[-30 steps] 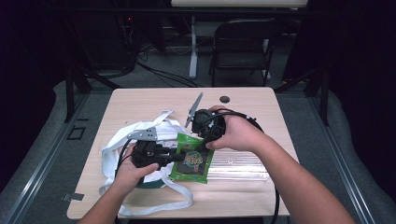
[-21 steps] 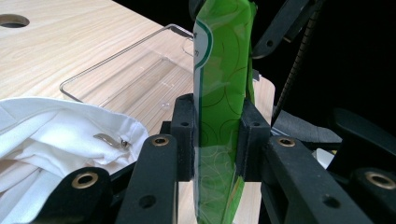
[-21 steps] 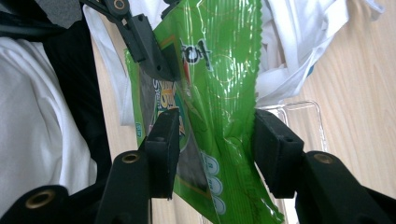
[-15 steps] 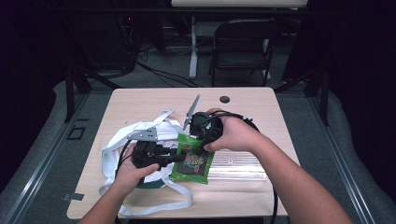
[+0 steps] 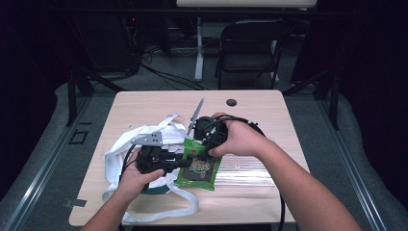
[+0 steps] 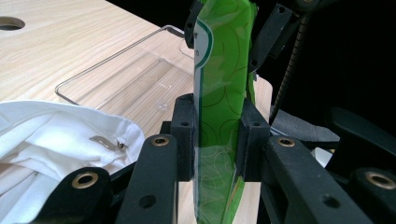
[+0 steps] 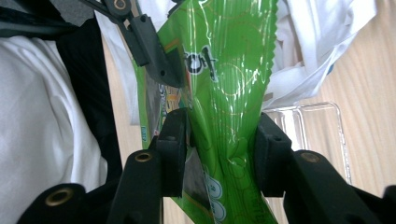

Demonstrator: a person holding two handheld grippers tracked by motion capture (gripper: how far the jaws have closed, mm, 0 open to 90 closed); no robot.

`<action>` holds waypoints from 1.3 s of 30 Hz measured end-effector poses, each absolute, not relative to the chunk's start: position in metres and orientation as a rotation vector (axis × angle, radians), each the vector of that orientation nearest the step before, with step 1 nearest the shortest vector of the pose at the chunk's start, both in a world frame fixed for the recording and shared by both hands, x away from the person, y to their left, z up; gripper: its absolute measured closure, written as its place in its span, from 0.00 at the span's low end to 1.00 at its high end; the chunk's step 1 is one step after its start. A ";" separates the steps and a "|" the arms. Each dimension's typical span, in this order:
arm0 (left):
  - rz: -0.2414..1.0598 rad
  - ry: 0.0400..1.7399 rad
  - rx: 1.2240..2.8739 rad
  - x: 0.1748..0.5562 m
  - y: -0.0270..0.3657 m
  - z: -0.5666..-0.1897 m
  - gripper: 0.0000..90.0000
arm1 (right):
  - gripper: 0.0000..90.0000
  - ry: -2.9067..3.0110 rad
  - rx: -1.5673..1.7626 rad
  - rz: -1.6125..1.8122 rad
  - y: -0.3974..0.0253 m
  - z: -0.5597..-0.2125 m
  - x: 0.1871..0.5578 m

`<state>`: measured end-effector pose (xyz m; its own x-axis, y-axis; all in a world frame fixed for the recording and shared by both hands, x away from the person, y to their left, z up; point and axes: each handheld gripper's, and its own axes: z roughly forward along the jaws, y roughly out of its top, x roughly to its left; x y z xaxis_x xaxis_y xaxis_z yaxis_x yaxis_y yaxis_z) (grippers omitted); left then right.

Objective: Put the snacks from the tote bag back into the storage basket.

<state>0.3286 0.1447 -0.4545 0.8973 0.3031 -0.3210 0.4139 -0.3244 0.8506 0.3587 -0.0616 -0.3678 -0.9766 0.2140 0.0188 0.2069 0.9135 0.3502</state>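
A green snack packet [image 5: 198, 165] is held over the table between both grippers. My left gripper [image 5: 185, 162] is shut on the packet's left edge; in the left gripper view the green packet [image 6: 219, 93] stands pinched between the black pads [image 6: 183, 135]. My right gripper [image 5: 203, 149] is shut on the packet's upper edge, and in the right gripper view the crinkled packet [image 7: 224, 70] is squeezed between its jaws, with the left gripper's fingers [image 7: 154, 51] gripping it farther off.
A white cloth bag [image 5: 132, 149] with long straps lies at the table's left. A clear plastic tray [image 5: 245, 168] rests right of the packet. The wooden table [image 5: 144, 108] has a round hole [image 5: 231, 102] at the back. A dark chair [image 5: 250, 45] stands behind.
The right gripper has shifted slightly down and toward the left gripper, bunching the packet between them. The left gripper has hardly moved.
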 end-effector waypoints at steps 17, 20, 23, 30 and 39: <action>-0.120 0.523 1.940 0.330 0.144 -0.457 0.79 | 0.82 3.094 0.280 0.528 -0.061 -0.368 0.359; -0.122 0.520 1.943 0.330 0.144 -0.457 0.78 | 0.83 3.091 0.273 0.524 -0.061 -0.368 0.357; -0.127 0.520 1.942 0.330 0.143 -0.457 0.77 | 0.83 3.093 0.271 0.520 -0.061 -0.367 0.356; -0.131 0.537 1.930 0.330 0.144 -0.457 0.72 | 0.83 3.092 0.253 0.512 -0.060 -0.365 0.356; -0.132 0.551 1.938 0.332 0.143 -0.459 0.71 | 0.83 3.088 0.265 0.501 -0.061 -0.366 0.357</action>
